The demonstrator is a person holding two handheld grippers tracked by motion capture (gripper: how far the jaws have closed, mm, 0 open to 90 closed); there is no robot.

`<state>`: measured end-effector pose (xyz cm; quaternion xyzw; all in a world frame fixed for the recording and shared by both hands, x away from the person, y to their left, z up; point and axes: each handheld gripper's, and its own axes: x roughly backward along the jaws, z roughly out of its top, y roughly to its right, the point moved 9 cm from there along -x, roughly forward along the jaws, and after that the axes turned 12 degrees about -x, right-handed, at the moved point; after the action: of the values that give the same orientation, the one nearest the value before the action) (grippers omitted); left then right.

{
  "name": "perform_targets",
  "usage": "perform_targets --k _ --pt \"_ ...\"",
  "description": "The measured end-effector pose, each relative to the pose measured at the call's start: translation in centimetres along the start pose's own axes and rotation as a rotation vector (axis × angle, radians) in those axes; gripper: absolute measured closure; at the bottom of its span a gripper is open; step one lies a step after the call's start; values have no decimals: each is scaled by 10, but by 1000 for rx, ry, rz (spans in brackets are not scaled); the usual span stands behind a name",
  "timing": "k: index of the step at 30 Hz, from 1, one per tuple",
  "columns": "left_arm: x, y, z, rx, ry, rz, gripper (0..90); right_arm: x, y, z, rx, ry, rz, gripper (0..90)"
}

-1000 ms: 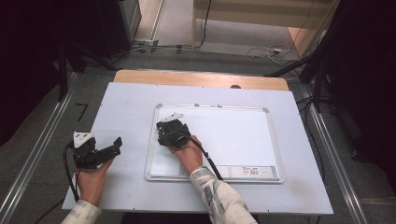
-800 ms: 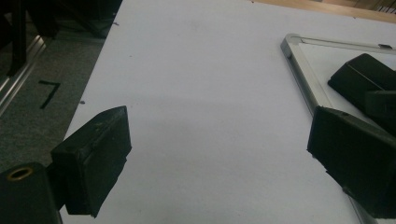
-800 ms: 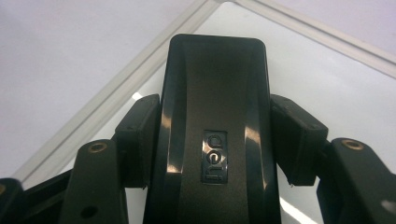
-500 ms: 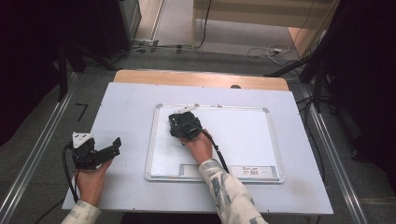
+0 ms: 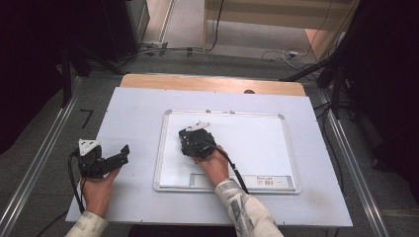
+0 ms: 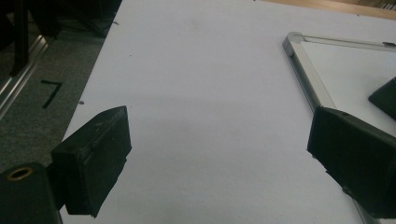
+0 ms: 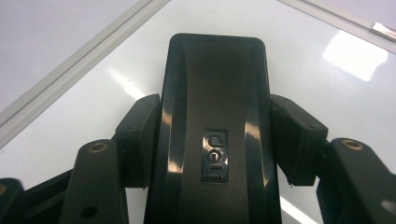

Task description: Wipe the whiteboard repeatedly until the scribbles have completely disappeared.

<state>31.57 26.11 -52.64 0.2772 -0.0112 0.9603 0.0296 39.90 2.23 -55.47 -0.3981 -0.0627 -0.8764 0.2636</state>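
Wiping in progress on the whiteboard (image 5: 257, 143), which lies flat on the bench (image 5: 138, 108); surface looks clean, remaining passes unclear. Right hand-held gripper (image 5: 190, 143) clamps the black eraser (image 7: 212, 135) against the board's left half. Left hand-held gripper (image 5: 116, 157) idle, jaws wide, empty.

We cannot read the small label (image 5: 266, 181) on the whiteboard (image 5: 257, 143); the eraser (image 7: 215, 140) runs off the lower edge.
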Motion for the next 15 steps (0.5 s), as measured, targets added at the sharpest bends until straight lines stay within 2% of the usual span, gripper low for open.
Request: perform_targets --k 9,15 --pt "0 1 0 0 2 -3 65 -2 -30 -3 42 1 47 371" --pt "1 -3 -1 13 0 0 65 -12 -30 7 45 -1 54 370"
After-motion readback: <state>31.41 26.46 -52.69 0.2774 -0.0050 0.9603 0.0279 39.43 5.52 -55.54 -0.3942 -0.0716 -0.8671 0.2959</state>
